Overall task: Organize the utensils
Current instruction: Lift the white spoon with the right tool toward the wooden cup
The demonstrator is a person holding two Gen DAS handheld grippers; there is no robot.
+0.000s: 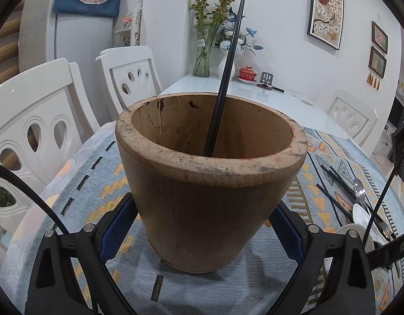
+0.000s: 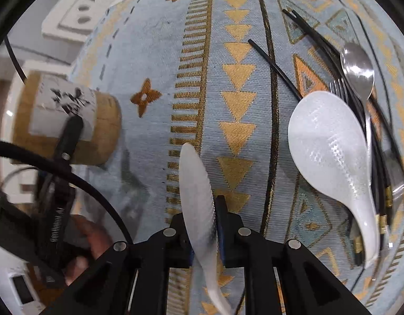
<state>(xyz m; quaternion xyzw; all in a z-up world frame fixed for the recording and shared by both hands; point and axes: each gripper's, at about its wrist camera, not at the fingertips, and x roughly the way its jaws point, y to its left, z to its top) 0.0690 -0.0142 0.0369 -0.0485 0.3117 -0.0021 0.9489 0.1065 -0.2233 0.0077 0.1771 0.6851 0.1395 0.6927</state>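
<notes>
Taking the tall brown wooden utensil pot point(image 1: 210, 183) as the landmark: it is standing upright on the pale blue woven tablecloth with gold triangles point(image 1: 97, 183), and the left gripper point(image 1: 202, 223) is pointing gently downward at it, its blue-padded fingers point(image 1: 118, 225) spread wide and pressing the pot's lower wall on either side. A pair of black chopsticks point(image 1: 223, 84) is leaning inside the pot, the tops sticking out above the rim.

To the right of the pot, the right gripper point(image 2: 203, 225) is tilting steeply down toward the cloth. Its jaws are nearly closed, pinching a white plastic spoon point(image 2: 199, 197) edge-on; whether the pads are still pressing firmly is unclear.

Farther right of the pot, the remaining utensils are lying in a pile on the cloth: a large white ribbed serving spoon point(image 2: 330, 152), a shiny metal spoon point(image 2: 357, 71), a dark fork point(image 2: 340, 88) partly hidden beneath them, and several loose black chopsticks point(image 2: 275, 69).
</notes>
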